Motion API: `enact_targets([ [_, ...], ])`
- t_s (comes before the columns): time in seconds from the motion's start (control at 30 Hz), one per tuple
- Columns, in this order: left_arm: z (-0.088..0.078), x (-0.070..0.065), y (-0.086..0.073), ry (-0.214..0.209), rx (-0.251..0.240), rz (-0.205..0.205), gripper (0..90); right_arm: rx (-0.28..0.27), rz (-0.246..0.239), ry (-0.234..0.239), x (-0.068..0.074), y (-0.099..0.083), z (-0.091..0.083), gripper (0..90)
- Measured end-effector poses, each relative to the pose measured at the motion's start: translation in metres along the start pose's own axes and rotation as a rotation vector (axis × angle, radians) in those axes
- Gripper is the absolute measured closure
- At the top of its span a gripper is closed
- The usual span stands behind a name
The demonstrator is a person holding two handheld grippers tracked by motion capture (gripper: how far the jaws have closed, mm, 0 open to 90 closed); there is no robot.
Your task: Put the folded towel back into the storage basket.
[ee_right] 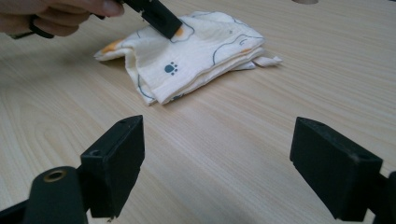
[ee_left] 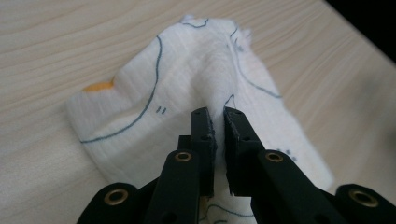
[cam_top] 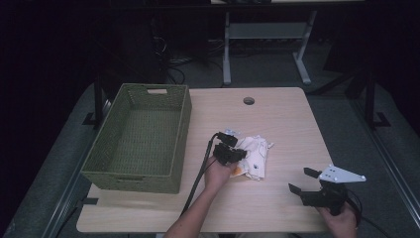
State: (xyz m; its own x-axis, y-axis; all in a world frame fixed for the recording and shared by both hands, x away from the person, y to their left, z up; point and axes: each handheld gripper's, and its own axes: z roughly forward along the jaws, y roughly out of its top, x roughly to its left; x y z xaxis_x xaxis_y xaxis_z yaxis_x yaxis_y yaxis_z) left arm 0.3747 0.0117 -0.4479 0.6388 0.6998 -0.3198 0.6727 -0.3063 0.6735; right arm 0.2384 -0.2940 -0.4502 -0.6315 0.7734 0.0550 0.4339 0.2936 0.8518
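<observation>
Pinching a fold of the cloth (ee_left: 187, 84), the left gripper (ee_left: 218, 116) has its jaws clamped on the fabric — the cloth lies mid-worktop (cam_top: 277, 208), right of the basket (cam_top: 106, 171). Right gripper (ee_right: 217, 140) hovers nearby — jaws wide, holding nothing.

cloths: 1 (cam_top: 254, 154) | baskets: 1 (cam_top: 143, 141) | tables: 1 (cam_top: 277, 119) | grippers: 2, left gripper (cam_top: 236, 148), right gripper (cam_top: 303, 180)
</observation>
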Motion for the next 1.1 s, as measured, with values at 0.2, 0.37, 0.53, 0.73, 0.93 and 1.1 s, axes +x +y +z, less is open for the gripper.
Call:
enact_targets([
  [0.2,-0.016,0.002,0.002,-0.104,-0.034,-0.061,83.7,-0.004,0.004,-0.006,-0.001,0.0,-0.001,17.5],
  [0.37,-0.027,-0.002,0.005,-0.152,-0.059,-0.071,83.7,-0.006,0.007,-0.013,-0.002,0.0,-0.002,17.5],
  [0.53,-0.038,-0.008,0.007,-0.177,-0.055,-0.04,83.7,-0.007,0.011,-0.019,-0.002,-0.001,-0.003,17.5],
  [0.73,-0.055,-0.012,0.01,-0.211,-0.066,-0.035,83.7,-0.007,0.012,-0.023,-0.001,-0.002,-0.004,17.5],
  [0.93,-0.067,-0.01,0.011,-0.247,-0.071,-0.048,83.5,-0.007,0.007,-0.028,0.001,-0.002,-0.004,17.5],
  [1.1,-0.075,-0.007,0.012,-0.265,-0.071,-0.067,83.5,-0.007,0.008,-0.032,0.001,-0.002,-0.004,17.5],
])
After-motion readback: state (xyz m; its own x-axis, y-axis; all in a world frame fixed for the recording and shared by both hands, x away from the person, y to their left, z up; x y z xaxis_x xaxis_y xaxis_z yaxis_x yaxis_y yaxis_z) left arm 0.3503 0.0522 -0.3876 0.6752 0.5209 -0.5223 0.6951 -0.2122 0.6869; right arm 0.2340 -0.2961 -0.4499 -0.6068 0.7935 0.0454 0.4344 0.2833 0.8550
